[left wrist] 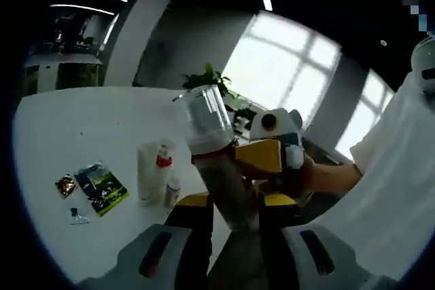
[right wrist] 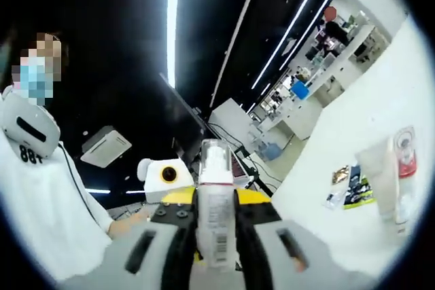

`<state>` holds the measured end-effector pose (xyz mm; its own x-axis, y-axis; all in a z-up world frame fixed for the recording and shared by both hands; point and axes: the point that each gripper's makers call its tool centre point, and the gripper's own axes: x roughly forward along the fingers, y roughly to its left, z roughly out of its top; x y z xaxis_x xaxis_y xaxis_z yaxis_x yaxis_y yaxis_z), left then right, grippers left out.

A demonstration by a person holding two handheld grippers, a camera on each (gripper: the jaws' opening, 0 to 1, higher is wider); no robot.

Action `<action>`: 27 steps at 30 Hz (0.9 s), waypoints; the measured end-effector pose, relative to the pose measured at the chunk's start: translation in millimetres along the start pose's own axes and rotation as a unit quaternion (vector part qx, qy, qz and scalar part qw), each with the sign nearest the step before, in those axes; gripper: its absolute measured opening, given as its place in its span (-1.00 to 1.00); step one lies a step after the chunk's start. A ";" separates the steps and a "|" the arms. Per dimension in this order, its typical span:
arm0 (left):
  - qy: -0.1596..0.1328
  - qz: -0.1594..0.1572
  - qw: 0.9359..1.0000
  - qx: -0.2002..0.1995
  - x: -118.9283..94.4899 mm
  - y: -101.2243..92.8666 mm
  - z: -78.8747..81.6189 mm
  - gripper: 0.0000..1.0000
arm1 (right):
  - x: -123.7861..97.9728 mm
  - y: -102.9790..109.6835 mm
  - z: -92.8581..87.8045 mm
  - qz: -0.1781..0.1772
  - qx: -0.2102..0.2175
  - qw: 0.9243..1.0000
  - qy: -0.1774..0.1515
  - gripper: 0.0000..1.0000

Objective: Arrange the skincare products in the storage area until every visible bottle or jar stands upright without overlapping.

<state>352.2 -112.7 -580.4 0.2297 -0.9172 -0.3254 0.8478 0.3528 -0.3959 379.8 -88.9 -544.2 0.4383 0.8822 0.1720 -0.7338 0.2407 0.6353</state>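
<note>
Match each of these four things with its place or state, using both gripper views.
Things:
1. Bottle with a clear plastic cap
2. White tube with a red band
3. Dark green printed sachet
4. Small gold sachet

Places or states:
A. Lying flat on the white table, at the outer end of the row of sachets
B. Held above the table between both grippers
C. Standing upright on the table
D. Lying flat between the gold sachet and the tube

Pairs: 1-B, 2-C, 3-D, 4-A
</note>
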 end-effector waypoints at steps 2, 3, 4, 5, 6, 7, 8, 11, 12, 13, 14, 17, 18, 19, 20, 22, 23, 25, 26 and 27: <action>0.021 0.000 1.000 0.022 1.0 -0.7 -3.8 -0.56 | -2.5 -1.6 2.4 -0.006 -0.011 1.000 0.005 -0.58; 0.031 -0.002 0.999 0.030 2.2 -1.9 -5.9 -0.56 | -2.8 -0.8 4.0 -0.006 -0.019 1.000 0.006 -0.58; 0.038 -0.002 0.999 0.033 2.9 -2.5 -7.6 -0.56 | -2.5 0.9 7.3 -0.006 -0.028 1.000 0.006 -0.58; 0.046 -0.003 0.998 0.035 4.1 -2.8 -10.1 -0.58 | -1.9 2.5 9.2 -0.004 -0.037 0.999 0.006 -0.57; 0.051 -0.002 0.998 0.036 4.1 -2.0 -11.8 -0.65 | -0.9 5.3 11.9 0.002 -0.047 0.999 0.008 -0.53; 0.054 -0.003 0.998 0.033 4.4 -2.0 -13.7 -0.65 | -0.1 7.1 14.6 0.004 -0.052 0.999 0.005 -0.54; 0.049 -0.008 0.998 0.031 3.9 -2.7 -12.8 -0.65 | -0.2 2.5 12.1 -0.008 -0.072 0.997 0.022 -0.55; 0.055 -0.015 0.998 0.023 4.4 -4.0 -16.1 -0.65 | -0.9 4.3 7.4 -0.003 -0.101 0.994 0.049 -0.57; 0.059 -0.015 0.998 0.024 4.7 -3.9 -17.6 -0.66 | -1.1 5.1 5.6 -0.002 -0.104 0.993 0.056 -0.57; 0.064 -0.016 0.998 0.024 4.9 -4.1 -19.1 -0.66 | -1.7 5.7 4.6 -0.001 -0.108 0.992 0.061 -0.57; 0.069 -0.019 0.997 0.028 5.3 -4.7 -20.8 -0.66 | -2.5 6.0 3.6 0.000 -0.113 0.991 0.065 -0.58; 0.073 -0.023 0.996 0.040 6.7 -5.4 -21.6 -0.65 | -6.5 6.3 4.0 0.000 -0.120 0.990 0.068 -0.58; 0.071 -0.022 0.996 0.047 7.8 -4.7 -20.4 -0.65 | -6.9 6.4 4.4 -0.002 -0.122 0.990 0.068 -0.58; 0.070 -0.023 0.996 0.049 8.6 -5.3 -19.4 -0.65 | -7.6 7.2 6.0 -0.004 -0.128 0.990 0.066 -0.58; 0.068 -0.025 0.996 0.051 9.9 -6.1 -17.2 -0.65 | -7.8 7.8 7.2 -0.006 -0.132 0.989 0.065 -0.58; 0.055 -0.022 0.997 0.059 12.3 -5.9 -9.8 -0.64 | -7.8 9.3 10.8 -0.015 -0.146 0.987 0.062 -0.58; 0.048 -0.022 0.997 0.060 13.0 -6.3 -5.7 -0.64 | -7.6 9.4 11.7 -0.018 -0.151 0.986 0.062 -0.58; 0.041 -0.020 0.997 0.060 13.9 -5.7 0.5 -0.63 | -7.3 10.3 12.9 -0.023 -0.160 0.985 0.059 -0.58; 0.032 -0.017 0.997 0.064 14.5 -4.9 6.2 -0.63 | -7.1 10.3 12.6 -0.025 -0.165 0.984 0.059 -0.58; 0.027 -0.015 0.997 0.067 14.6 -4.5 10.1 -0.61 | -7.4 8.9 12.2 -0.028 -0.171 0.983 0.060 -0.58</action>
<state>356.6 -129.6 -574.8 0.1800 -0.9145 -0.3624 0.9107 0.2941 -0.2899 376.4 -98.2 -530.7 0.4337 0.9001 0.0418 -0.8507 0.3937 0.3482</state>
